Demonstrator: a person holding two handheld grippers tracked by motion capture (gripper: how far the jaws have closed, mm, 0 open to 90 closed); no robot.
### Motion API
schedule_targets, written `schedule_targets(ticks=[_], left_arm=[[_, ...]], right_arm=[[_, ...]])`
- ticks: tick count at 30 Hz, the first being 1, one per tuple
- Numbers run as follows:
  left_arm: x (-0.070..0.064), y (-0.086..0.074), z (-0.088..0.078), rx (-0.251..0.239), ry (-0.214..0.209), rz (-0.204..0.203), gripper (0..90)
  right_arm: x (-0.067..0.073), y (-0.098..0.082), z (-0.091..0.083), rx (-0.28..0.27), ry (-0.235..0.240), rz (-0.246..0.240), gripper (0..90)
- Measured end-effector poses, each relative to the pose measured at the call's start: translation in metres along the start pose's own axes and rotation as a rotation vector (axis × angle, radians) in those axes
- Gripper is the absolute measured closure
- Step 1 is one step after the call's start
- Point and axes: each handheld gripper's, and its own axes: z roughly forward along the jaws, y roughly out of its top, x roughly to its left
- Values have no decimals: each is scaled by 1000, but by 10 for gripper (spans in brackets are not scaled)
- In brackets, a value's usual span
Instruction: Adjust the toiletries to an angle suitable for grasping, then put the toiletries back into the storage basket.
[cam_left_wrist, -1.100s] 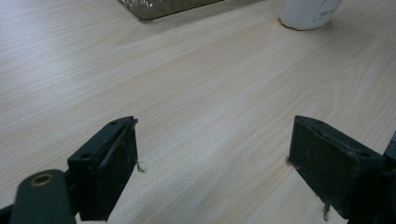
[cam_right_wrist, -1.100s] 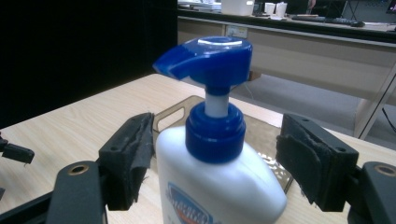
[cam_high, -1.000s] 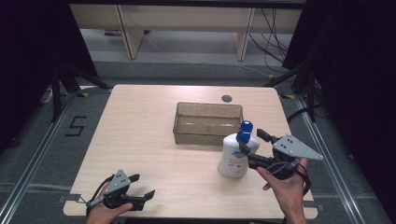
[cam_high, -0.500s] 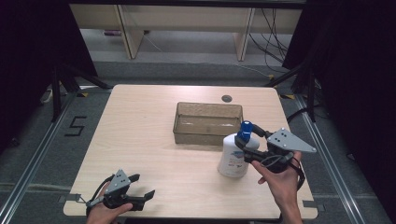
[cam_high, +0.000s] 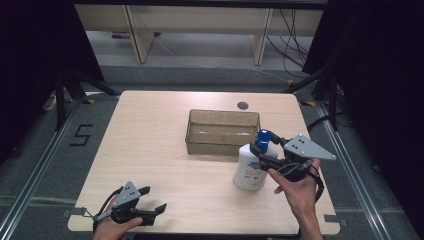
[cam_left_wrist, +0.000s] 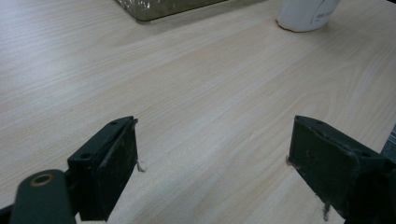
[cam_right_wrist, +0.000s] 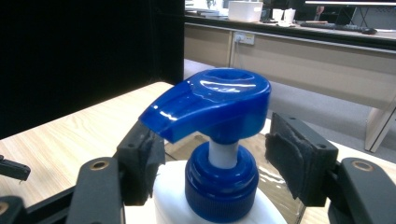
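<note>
A white pump bottle (cam_high: 248, 167) with a blue pump head (cam_high: 262, 137) stands upright on the wooden table (cam_high: 150, 135), just right of centre. My right gripper (cam_high: 260, 151) reaches it from the right and is open. Its jaws straddle the neck under the blue pump head (cam_right_wrist: 215, 100). In the right gripper view, my right gripper (cam_right_wrist: 219, 158) has its pads (cam_right_wrist: 292, 156) a little off the neck on each side. My left gripper (cam_high: 154, 198) rests open at the table's front left corner, nothing between its jaws (cam_left_wrist: 215, 163). The bottle's base (cam_left_wrist: 306, 11) shows far ahead of it.
A clear, smoky plastic bin (cam_high: 215, 147) sits at the table's centre, just behind and left of the bottle; its corner (cam_left_wrist: 159, 7) shows in the left gripper view. A small dark round grommet (cam_high: 243, 105) lies near the far edge. Bare tabletop spreads between the grippers.
My right gripper has moved up and slightly left, bringing its jaws around the bottle's neck. The bottle and my left gripper have stayed put.
</note>
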Motion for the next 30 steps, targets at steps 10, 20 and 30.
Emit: schedule_targets(ticks=[10,20,30], left_arm=[[0,0,1,2,-3,-7,149],[-1,0,0,0,-4,-6,149],[-2,0,-1,3,-6,4,149]], right_arm=[[0,0,7,-5,17,-5,441],[-3,-1,5,-11,17,9,600],[-1,-2,4,-35,-6,10,622]])
